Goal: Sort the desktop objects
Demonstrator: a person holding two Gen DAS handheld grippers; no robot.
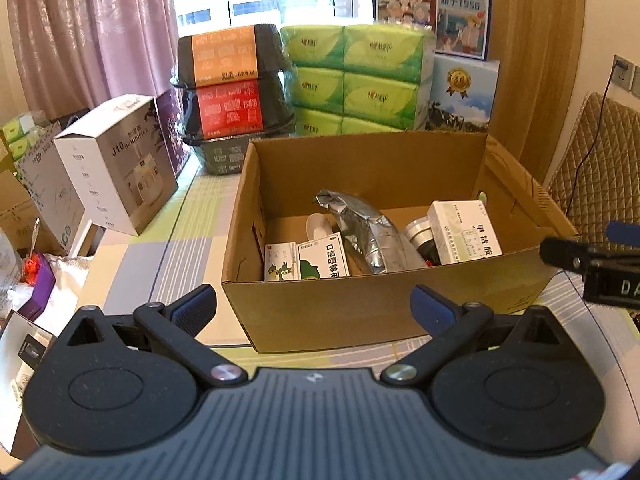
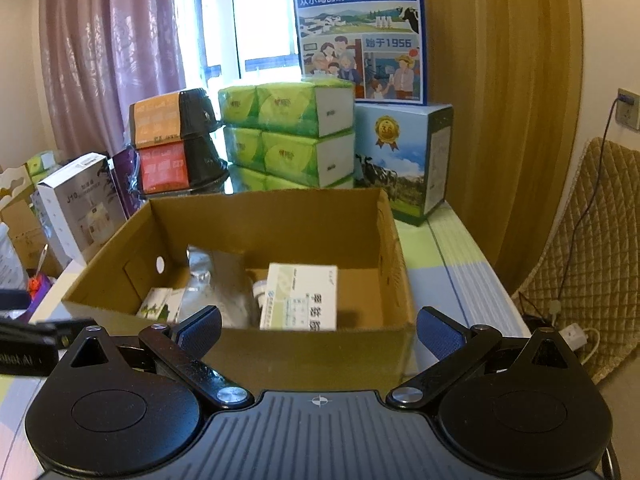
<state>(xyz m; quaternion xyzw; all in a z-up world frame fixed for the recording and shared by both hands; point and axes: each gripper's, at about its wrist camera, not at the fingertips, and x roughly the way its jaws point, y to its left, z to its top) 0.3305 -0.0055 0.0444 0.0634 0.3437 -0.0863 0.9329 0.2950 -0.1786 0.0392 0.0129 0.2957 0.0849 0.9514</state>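
In the left wrist view the left gripper (image 1: 314,306) sits low in the frame with its blue-padded fingers spread wide and nothing between them; the right gripper (image 2: 319,326) shows the same in its own view — jaws apart, empty — and its black body also pokes in at the right edge of the left view. Both face the near wall of the open cardboard box (image 1: 384,300), which fills the middle of each frame and rests on a striped tablecloth (image 1: 160,256). Inside lie a crumpled silver foil pouch (image 1: 366,228), a green-and-white spray carton (image 1: 324,260), a small yellow-green carton (image 1: 281,261) at the lower left of the box floor, a white medicine box (image 1: 464,230) leaning at the right, and a silver-capped jar (image 1: 420,236) half hidden behind it. Judging by this, most of the sorting looks done: several items are already boxed, and no loose item shows on the cloth beside the box, though the fisheye hides what lies beneath the tools. The box floor has bare room toward the back and far right. The near rim stands just ahead of both sets of fingers, so any drop must clear it; behind the box, tissue packs (image 1: 360,76) and stacked bowls (image 1: 232,96) crowd the upper frame, leaving free space mainly on the cloth to either side.
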